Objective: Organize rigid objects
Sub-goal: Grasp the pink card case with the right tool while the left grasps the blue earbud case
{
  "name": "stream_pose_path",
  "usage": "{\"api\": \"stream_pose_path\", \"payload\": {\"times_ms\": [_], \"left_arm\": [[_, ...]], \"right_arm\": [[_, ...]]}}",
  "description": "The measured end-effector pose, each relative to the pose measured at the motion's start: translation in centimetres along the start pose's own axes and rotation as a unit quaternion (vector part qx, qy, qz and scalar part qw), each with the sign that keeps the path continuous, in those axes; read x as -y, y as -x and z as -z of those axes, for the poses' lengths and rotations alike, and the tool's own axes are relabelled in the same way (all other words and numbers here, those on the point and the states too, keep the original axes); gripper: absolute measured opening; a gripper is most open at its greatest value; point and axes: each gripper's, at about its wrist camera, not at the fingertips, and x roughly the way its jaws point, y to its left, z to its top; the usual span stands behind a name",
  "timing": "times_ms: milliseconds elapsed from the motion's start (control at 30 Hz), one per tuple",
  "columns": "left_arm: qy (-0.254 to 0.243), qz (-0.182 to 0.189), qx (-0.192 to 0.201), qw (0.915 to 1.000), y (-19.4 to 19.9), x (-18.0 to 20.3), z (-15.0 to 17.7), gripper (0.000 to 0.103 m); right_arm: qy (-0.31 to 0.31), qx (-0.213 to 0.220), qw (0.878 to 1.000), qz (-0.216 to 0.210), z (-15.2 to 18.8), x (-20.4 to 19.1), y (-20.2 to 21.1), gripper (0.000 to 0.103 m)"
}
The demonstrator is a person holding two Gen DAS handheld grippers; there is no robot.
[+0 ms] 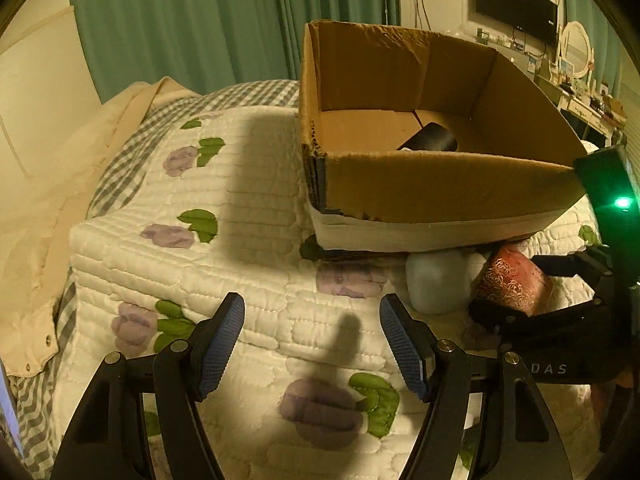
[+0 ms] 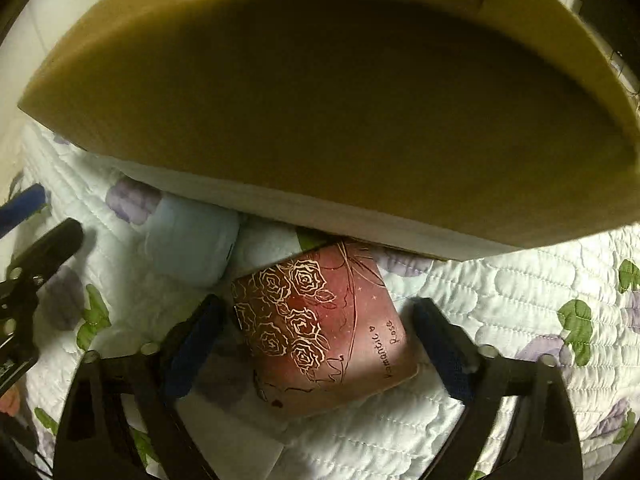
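A red box with gold roses (image 2: 324, 332) lies on the quilt in front of the cardboard box (image 2: 320, 100). My right gripper (image 2: 320, 320) is open with its fingers on either side of the red box; the left finger is close to its edge. In the left wrist view the red box (image 1: 514, 282) sits under the cardboard box's (image 1: 440, 184) near wall, with the right gripper (image 1: 560, 300) around it. A black cylinder (image 1: 430, 138) lies inside the cardboard box. My left gripper (image 1: 312, 344) is open and empty above the quilt.
A pale blue rounded object (image 1: 438, 282) lies next to the red box, also in the right wrist view (image 2: 192, 248). The floral quilt (image 1: 200, 240) covers the bed. A cream jacket (image 1: 48, 200) lies at the left. Green curtains hang behind.
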Motion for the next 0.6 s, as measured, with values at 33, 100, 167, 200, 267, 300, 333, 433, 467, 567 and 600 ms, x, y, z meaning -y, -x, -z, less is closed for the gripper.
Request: {"api": "stream_pose_path", "payload": {"times_ms": [33,100,167,200,267,300,333,433,467,567,600], "left_arm": [[-0.001,0.003,-0.001,1.0,-0.1,0.2,-0.1,0.073],[-0.005,0.007,-0.001,1.0,-0.2,0.6,-0.2,0.073],[-0.013,0.011,0.001,0.9999,-0.3,1.2,-0.4,0.073],[-0.016,0.013,0.002,0.9998,-0.4,1.5,-0.5,0.073],[-0.025,0.018,0.003,0.9995,-0.6,2.2,-0.8,0.073],[-0.027,0.021,0.003,0.9994,-0.7,2.4,-1.0,0.073],[-0.029,0.026,0.002,0.9992,-0.8,2.7,-1.1,0.073],[-0.036,0.038,-0.006,0.9986,-1.5,3.8,-1.4,0.073],[-0.04,0.04,-0.009,0.9984,-1.8,4.4,-1.5,0.073],[-0.043,0.053,-0.016,0.9975,-2.5,5.3,-1.7,0.073],[-0.043,0.057,-0.018,0.9973,-2.7,5.6,-1.7,0.073]], "right_arm": [[-0.003,0.007,1.0,0.0,0.3,0.1,0.4,0.078],[-0.008,0.017,1.0,0.006,0.7,0.3,1.2,0.076],[-0.019,0.037,0.999,0.015,1.2,0.8,2.6,0.075],[-0.024,0.044,0.999,0.016,1.3,1.0,3.1,0.074],[-0.043,0.064,0.997,0.013,1.8,1.9,4.7,0.074],[-0.052,0.072,0.996,0.011,2.0,2.3,5.2,0.073],[-0.063,0.079,0.995,0.01,2.3,2.9,5.9,0.072],[-0.084,0.09,0.992,-0.002,2.7,4.1,6.7,0.072],[-0.089,0.092,0.992,-0.007,2.7,4.3,6.8,0.072],[-0.095,0.092,0.991,-0.006,2.7,4.7,6.9,0.071],[-0.096,0.092,0.991,-0.005,2.3,4.6,7.0,0.071]]}}
